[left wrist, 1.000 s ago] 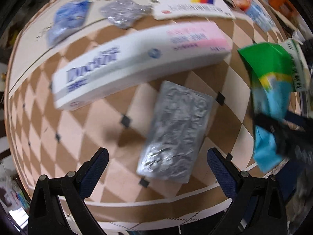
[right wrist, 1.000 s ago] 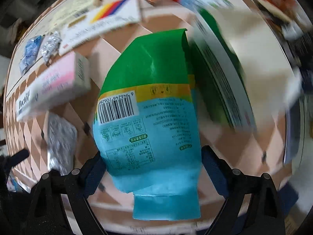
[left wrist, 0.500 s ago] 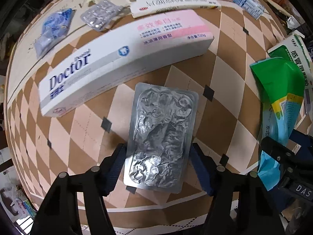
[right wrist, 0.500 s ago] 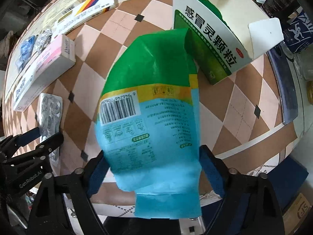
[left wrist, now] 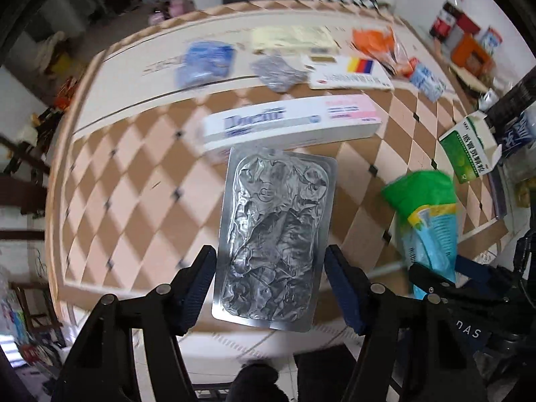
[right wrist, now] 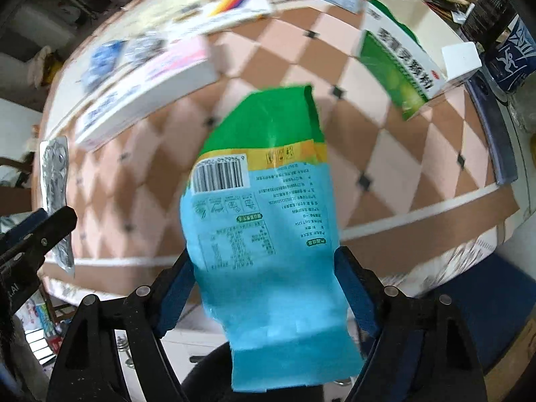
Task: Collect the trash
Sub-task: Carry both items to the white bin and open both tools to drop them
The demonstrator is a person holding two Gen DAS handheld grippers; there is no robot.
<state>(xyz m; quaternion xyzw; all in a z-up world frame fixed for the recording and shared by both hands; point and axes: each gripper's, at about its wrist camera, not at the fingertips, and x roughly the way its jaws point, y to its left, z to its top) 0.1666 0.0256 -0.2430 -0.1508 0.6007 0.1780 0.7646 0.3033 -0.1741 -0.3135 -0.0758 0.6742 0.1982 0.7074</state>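
A crumpled silver blister pack (left wrist: 274, 234) hangs off the checkered table (left wrist: 134, 184), near its front edge, with my left gripper (left wrist: 269, 258) shut on its long sides. The right wrist view shows that pack (right wrist: 55, 171) and the left gripper (right wrist: 50, 221) at the far left. A green and blue snack packet (right wrist: 261, 207) is also lifted clear of the table. My right gripper (right wrist: 263, 261) has its jaws closing, and the pads press on the packet's blue lower part. In the left wrist view the packet (left wrist: 425, 207) and right gripper (left wrist: 439, 268) sit at the lower right.
On the table lie a long white and pink toothpaste box (left wrist: 291, 124), a green medicine box (left wrist: 469, 154), a blue crumpled wrapper (left wrist: 204, 60), a second silver blister (left wrist: 278, 70), a white striped box (left wrist: 351, 73) and an orange bag (left wrist: 375, 40). A dark rounded shape (left wrist: 258, 382) shows below the table's edge.
My left gripper closed on the silver blister pack and lifted it off the table. The right gripper rose and drew back with the packet; the table now looks farther away in both views.
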